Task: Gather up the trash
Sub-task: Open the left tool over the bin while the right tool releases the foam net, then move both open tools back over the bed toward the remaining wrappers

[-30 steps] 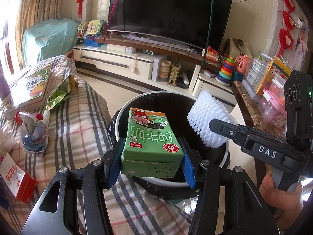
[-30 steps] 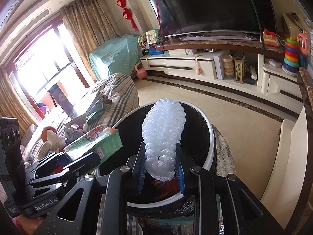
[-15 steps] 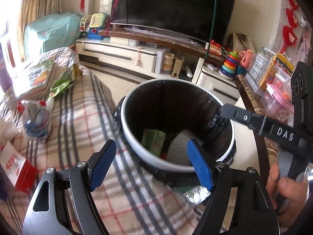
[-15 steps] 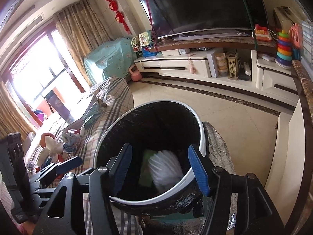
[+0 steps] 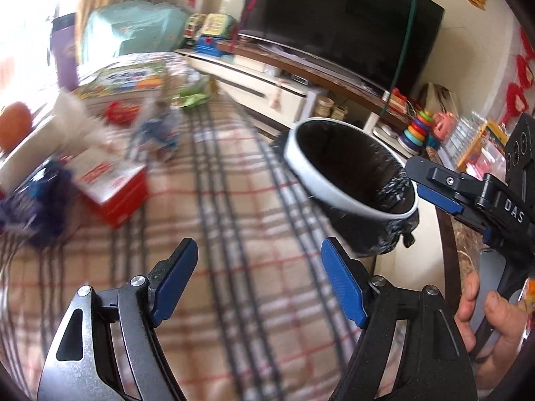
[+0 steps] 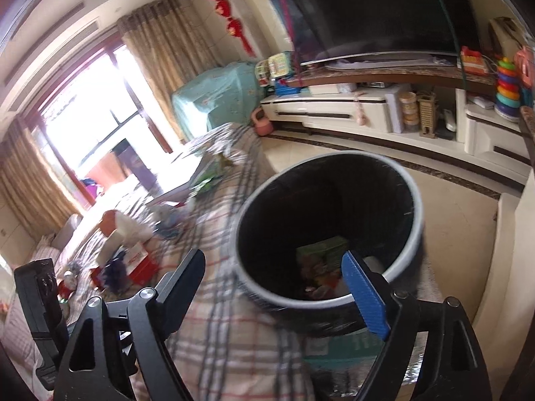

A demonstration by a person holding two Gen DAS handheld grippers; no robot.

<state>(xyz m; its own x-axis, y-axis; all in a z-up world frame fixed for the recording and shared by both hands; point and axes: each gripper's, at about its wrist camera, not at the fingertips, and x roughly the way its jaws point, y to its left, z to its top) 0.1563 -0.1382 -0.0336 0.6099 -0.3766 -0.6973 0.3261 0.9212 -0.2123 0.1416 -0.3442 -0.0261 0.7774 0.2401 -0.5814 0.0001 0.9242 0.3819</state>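
The left gripper (image 5: 259, 277) hangs over a plaid-covered bench (image 5: 234, 200) with its jaws open and nothing between the blue pads; only the checked cloth shows through the gap. The right gripper (image 6: 277, 287) has jaws that are opening, wide apart and empty, and it points down toward the trash bin (image 6: 413, 200), whose near rim sits just behind its right blue pad. In the left wrist view the right gripper (image 5: 434, 193) comes in from the right edge, held by a hand (image 5: 488, 320), its tip just beside the bin's white rim (image 5: 311, 180).

The bin stands off the bench's right edge, lined with a black bag. Inside it, low down, lies a green carton (image 6: 321, 250), with something white beside it that is partly hidden by the pad.

More trash remains on the bench toward its far left part: a red and white box (image 5: 113, 187), a dark purple crumpled wrapper (image 5: 46, 200) just beside it near the left edge, a blue and white crumpled packet (image 5: 157, 133) farther back, and a green wrapper (image 5: 194, 97) near the far edge. This area is blurred, so finer detail cannot be told. A colourful flat box (image 5: 123, 80) lies at the far left corner. A large dark television (image 5: 341, 16) stands beyond the bench.
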